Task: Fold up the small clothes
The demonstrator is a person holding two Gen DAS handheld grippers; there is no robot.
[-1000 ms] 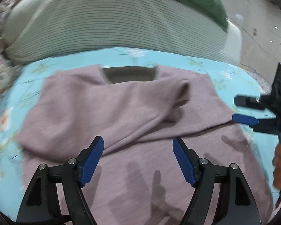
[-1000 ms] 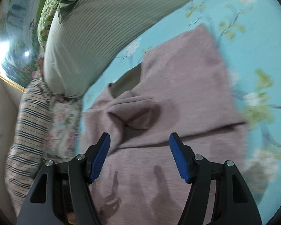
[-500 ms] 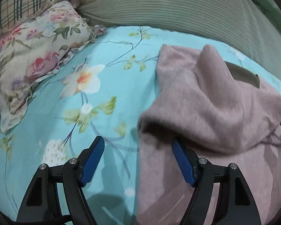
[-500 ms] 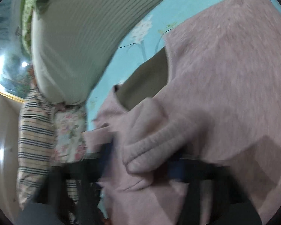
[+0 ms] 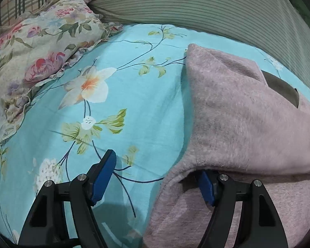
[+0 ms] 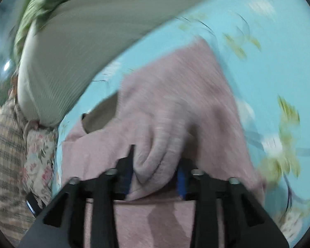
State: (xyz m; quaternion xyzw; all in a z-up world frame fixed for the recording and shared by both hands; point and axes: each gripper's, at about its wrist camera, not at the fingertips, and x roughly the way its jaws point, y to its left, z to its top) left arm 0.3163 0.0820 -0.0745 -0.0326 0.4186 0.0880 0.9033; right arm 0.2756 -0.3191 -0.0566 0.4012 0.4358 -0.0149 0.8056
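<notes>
Mauve sweater (image 5: 243,124) of soft, fuzzy knit lying on a bed, on a turquoise bedsheet (image 5: 134,107) of smooth woven cloth printed with white blossoms, green leaves and thin dark stems. The garment's body lies flat; one sleeve (image 6: 159,144) is folded across the chest, its ribbed cuff bunched into rounded pleats. The neckline opens as a dark, shallow oval (image 5: 279,86) showing a grey-brown lining. Behind the sweater, a bulky pillow (image 5: 196,6) in finely ribbed grey-green fabric; beside it, a smaller floral cushion (image 5: 41,47) with a ruffled edge, printed with red and purple flowers on cream, and a checked fabric (image 5: 20,2) at the far corner.

Left hand-held gripper (image 5: 155,177), black frame with blue pads: jaws wide apart, straddling the sweater's side edge; the outer finger (image 5: 103,175) stands over bare sheet, the inner one is tucked under a raised fold of the knit, pressing on nothing.

Right hand-held gripper (image 6: 155,175), seen through motion blur: jaws opening, with the bunched cuff of the sleeve between them; the knit fills the gap and bulges against both pads, so the cloth is still in the grip
</notes>
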